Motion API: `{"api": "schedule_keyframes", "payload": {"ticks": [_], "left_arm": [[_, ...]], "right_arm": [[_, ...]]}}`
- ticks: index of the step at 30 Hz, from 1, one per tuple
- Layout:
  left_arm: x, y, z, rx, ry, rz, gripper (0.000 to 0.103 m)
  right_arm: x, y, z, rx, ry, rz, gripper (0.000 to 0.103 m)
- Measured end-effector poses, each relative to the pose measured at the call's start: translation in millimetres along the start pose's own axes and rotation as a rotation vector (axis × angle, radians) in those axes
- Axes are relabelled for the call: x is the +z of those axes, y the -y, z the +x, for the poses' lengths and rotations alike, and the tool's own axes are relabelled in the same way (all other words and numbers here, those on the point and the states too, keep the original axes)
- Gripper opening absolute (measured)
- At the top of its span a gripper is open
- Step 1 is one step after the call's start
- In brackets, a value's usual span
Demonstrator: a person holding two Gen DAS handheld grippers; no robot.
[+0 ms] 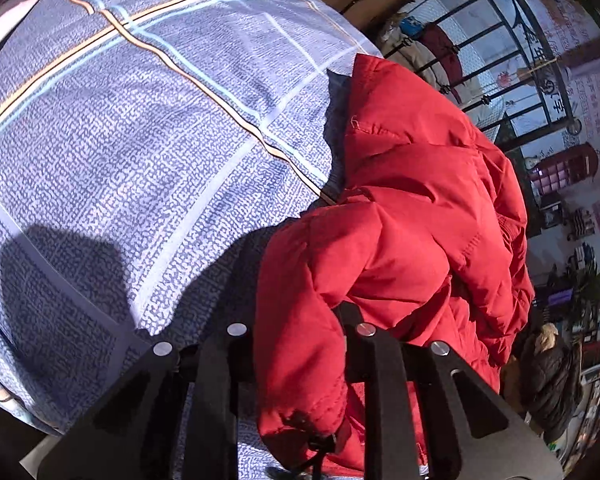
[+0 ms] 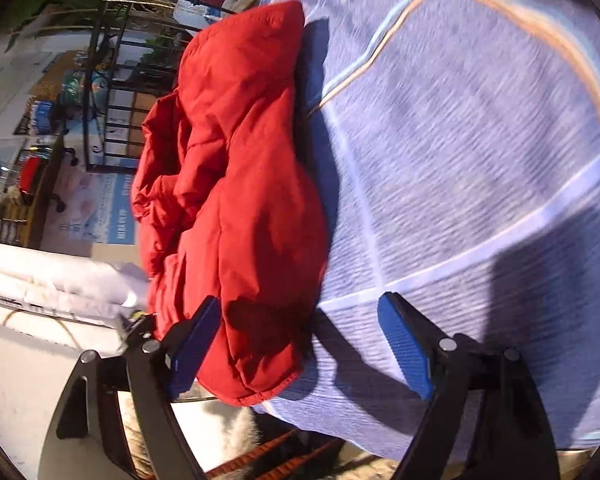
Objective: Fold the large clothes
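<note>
Left hand-held gripper (image 1: 300, 360) clamps red jacket (image 1: 412, 216) on blue checked bedsheet (image 1: 140, 140).

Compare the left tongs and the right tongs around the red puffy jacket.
The left tongs are nearly closed, pinching a fold of the red puffy jacket; the right tongs stand wide open, pads pressing nothing. The left pads are hidden by fabric; the right's blue ribbed pads show clearly. Both sit at the jacket's near edge on the blue checked bedsheet.

No words can be read here. The pale wall posters (image 1: 588, 92) in the left wrist view carry red writing, and the blue and white poster (image 2: 112, 208) carries letters, all too blurry.
</note>
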State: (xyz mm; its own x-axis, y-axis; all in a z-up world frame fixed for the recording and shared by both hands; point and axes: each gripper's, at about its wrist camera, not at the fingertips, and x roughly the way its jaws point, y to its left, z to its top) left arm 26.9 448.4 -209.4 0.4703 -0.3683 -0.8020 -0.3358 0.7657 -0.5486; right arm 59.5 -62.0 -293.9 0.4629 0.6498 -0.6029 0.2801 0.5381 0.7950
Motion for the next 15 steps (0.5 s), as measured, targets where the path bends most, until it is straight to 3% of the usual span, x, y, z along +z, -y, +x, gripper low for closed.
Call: {"api": "schedule_keyframes", "payload": {"ticks": [2, 4, 5, 7, 8, 11, 13, 15], "left_arm": [[-5, 15, -2, 0.068, 0.019, 0.095, 0.020], [-10, 24, -6, 0.086, 0.018, 0.136, 0.020], [-11, 24, -8, 0.078, 0.017, 0.131, 0.019], [-11, 24, -15, 0.063, 0.017, 0.120, 0.020], [-13, 27, -18, 0.060, 0.016, 0.117, 0.020], [-16, 37, -36, 0.041, 0.021, 0.146, 0.020], [-20, 52, -53, 0.039, 0.025, 0.192, 0.019], [-28, 66, -66, 0.033, 0.023, 0.223, 0.019]], "right_arm": [[-1, -13, 18, 0.012, 0.020, -0.056, 0.085], [0, -30, 40, -0.040, 0.023, -0.121, 0.085], [1, -35, 48, -0.030, 0.020, -0.143, 0.071], [5, -41, 59, 0.023, -0.016, -0.084, 0.032], [6, -44, 54, 0.023, -0.017, -0.068, 0.024], [4, -67, 12, 0.011, -0.022, -0.067, 0.012], [2, -92, -37, -0.032, -0.010, -0.085, 0.009], [0, -128, -101, -0.025, 0.062, -0.158, 0.006]]}}
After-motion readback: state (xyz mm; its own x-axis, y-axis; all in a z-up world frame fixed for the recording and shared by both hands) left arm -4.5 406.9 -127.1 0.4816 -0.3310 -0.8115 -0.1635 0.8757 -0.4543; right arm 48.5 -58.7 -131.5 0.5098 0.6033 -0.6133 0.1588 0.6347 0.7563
